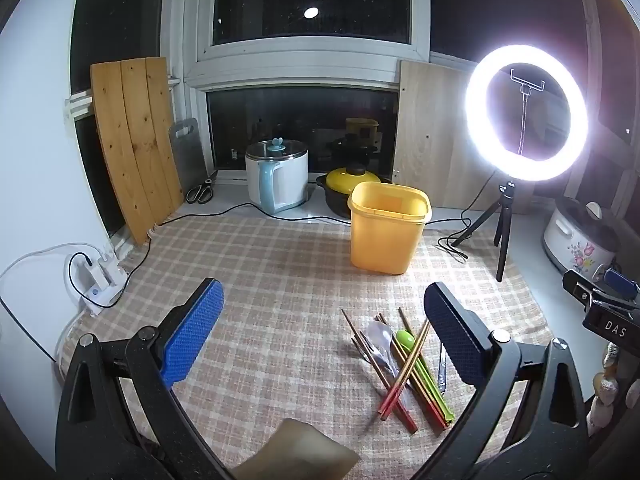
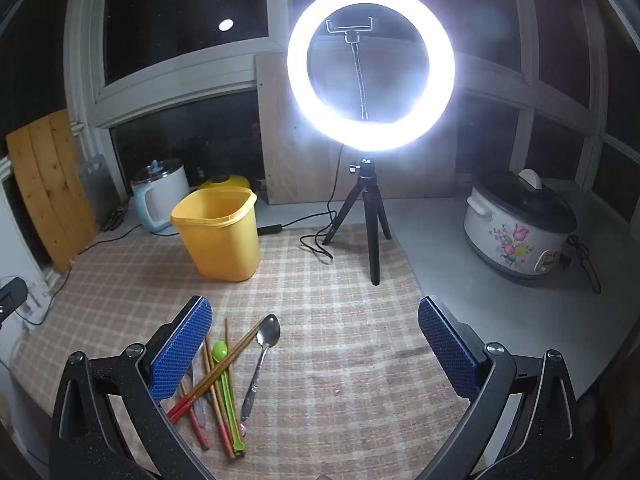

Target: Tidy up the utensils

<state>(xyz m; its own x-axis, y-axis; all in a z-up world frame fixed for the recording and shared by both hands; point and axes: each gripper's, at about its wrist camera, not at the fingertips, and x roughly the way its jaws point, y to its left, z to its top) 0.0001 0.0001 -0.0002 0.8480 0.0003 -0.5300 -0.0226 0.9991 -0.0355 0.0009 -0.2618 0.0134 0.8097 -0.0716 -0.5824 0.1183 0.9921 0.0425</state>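
Looking along the left gripper, its blue-padded fingers stand wide apart with nothing between them, held above a surface covered in a checked cloth. The utensils lie in a loose heap low and right of centre, just inside the right-hand finger: several red-tipped chopsticks crossing one another, a green spoon and a clear plastic spoon under them. A yellow bin stands upright and open further back on the cloth, well apart from the heap. Behind it sit a yellow-lidded black pot and a white electric kettle by the window, with scissors and a wooden board leaning to the left. A lit ring light on a tripod stands to the right, and the other gripper's body shows at the right edge.

From the right gripper, the fingers are likewise spread wide and hold nothing. Here the heap lies low and left, partly hidden behind the left-hand finger: chopsticks, the green spoon, and a metal spoon lying just beside them toward the centre, bowl pointing away. The yellow bin stands beyond the heap, to the left of the ring light, whose tripod feet rest at the cloth's edge. A flowered rice cooker sits on the bare grey surface to the right.
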